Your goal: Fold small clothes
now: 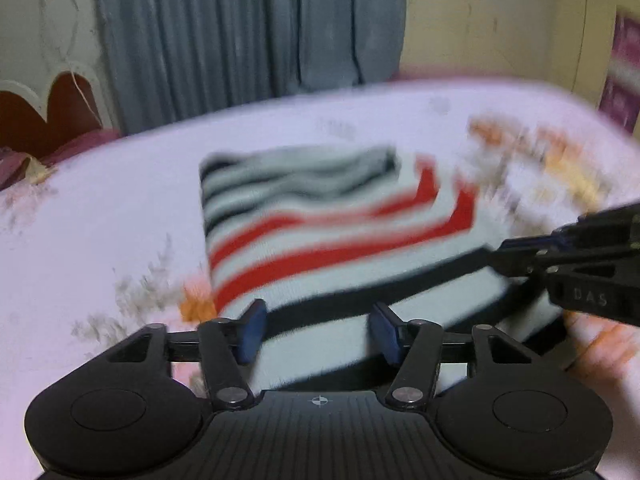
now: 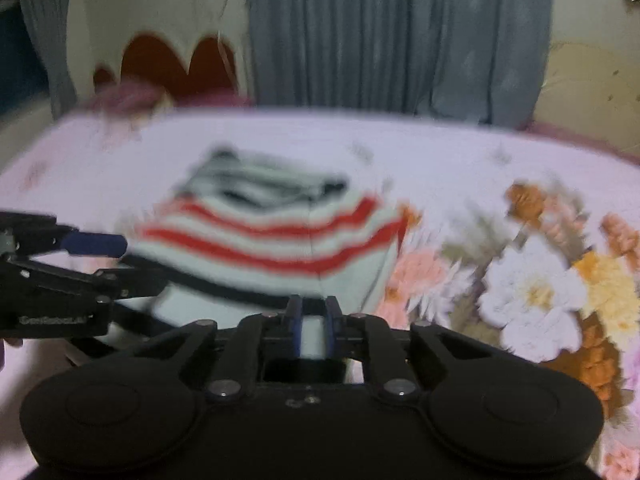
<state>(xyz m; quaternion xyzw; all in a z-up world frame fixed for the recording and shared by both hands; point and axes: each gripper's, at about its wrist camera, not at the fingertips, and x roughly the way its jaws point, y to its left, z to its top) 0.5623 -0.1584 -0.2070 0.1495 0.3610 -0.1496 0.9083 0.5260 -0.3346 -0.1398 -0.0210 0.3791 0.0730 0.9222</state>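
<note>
This is a bedroom in a home. A bed fills the view, covered by a pale pink sheet printed with flowers. Grey-blue curtains hang at twelve o'clock against a marked cream wall, and a scalloped red headboard stands at ten o'clock.

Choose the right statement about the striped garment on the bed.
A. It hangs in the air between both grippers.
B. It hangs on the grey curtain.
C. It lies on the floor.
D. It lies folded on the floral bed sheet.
D: the striped garment lies as a compact folded stack on the floral bed sheet, in front of the grey curtain, not on it.
</note>
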